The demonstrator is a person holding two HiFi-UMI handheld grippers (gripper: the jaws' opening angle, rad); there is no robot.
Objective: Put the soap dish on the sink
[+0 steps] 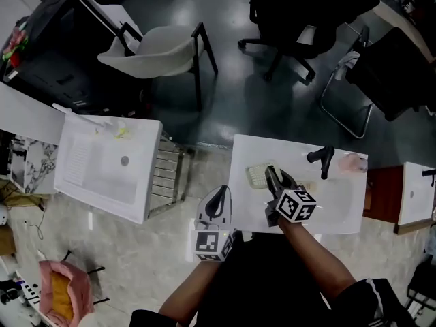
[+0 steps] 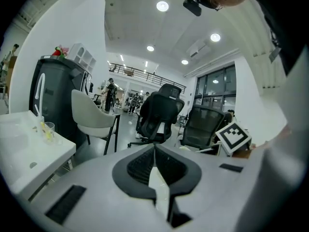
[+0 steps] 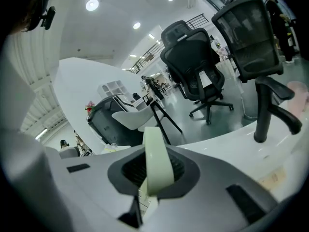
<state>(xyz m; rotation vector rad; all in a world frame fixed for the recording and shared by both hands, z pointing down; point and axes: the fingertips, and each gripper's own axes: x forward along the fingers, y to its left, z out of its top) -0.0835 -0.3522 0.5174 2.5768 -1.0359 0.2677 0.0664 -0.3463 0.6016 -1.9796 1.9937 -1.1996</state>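
Note:
A pale green soap dish [image 1: 256, 176] hangs over the left part of the white sink [image 1: 340, 210] in front of me. My right gripper [image 1: 271, 174] is shut on its rim. In the right gripper view the dish [image 3: 156, 161] stands on edge between the jaws, with the sink's black faucet [image 3: 268, 105] ahead on the right. My left gripper [image 1: 222, 192] hovers just off the sink's left edge, shut with nothing in it. In the left gripper view its jaws meet [image 2: 155, 159] and point towards the office chairs.
The black faucet [image 1: 323, 159] and a pink object [image 1: 352, 161] sit at the sink's far edge. A second white sink [image 1: 102, 172] stands to the left, with a metal rack [image 1: 167, 172] between the two. Beyond are a white chair [image 1: 160, 52] and black office chairs [image 1: 300, 12].

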